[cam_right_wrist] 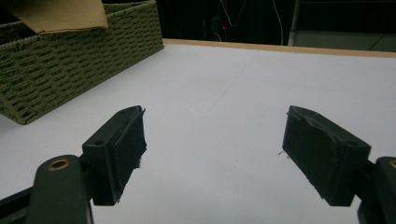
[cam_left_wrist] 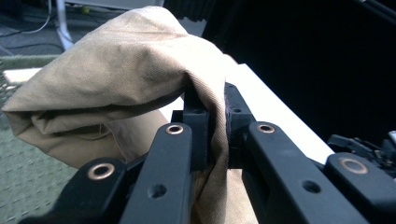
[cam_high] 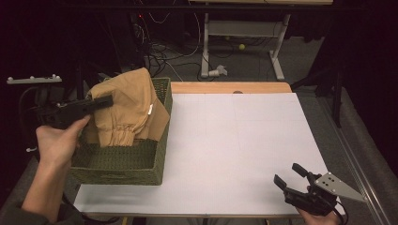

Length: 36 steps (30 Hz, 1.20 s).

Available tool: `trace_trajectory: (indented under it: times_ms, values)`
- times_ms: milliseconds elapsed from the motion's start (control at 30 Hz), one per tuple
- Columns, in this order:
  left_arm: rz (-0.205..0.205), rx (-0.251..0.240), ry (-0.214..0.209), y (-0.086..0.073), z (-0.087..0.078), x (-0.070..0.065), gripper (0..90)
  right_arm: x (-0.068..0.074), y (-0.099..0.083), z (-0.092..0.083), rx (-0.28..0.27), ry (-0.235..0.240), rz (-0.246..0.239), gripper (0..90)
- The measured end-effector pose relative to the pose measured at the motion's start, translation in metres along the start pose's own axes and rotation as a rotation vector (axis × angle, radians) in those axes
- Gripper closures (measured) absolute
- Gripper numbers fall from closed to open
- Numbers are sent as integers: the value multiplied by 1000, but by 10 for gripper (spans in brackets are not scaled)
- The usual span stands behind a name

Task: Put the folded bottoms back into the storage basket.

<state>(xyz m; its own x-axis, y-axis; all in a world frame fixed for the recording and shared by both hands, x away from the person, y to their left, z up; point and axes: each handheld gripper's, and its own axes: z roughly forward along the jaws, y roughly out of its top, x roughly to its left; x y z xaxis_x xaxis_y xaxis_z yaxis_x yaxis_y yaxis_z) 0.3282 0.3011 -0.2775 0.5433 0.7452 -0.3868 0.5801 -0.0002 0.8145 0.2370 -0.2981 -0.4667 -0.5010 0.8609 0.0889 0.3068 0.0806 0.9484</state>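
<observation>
The left gripper [cam_high: 101,103] is clamped on a fold of the tan cloth [cam_high: 129,105], which hangs above the green woven basket [cam_high: 141,164] at the counter's [cam_high: 234,140] left edge. The pinch looks thin, so the fabric could slip free, or its trailing hem could snag the basket rim. It is soft, creased, with 1 gathered cuff. The right gripper [cam_high: 290,176] rests with jaws apart, holding nothing.
</observation>
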Motion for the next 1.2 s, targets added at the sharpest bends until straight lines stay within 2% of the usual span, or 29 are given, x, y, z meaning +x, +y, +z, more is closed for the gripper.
trace_trajectory:
  times_ms: [100,467,800,967,1200]
  values:
    - [-7,7,0,-2,5,6,818,0,0,0,1,0,-1,220]
    - [-62,47,22,-15,41,39,818,0,0,1,4,0,1,220]
    - [-109,71,45,-26,61,62,818,0,0,1,5,3,0,220]
    - [-120,91,62,-29,70,72,818,0,0,1,6,3,-1,220]
    - [-163,111,68,-39,89,87,817,0,0,1,8,0,1,220]
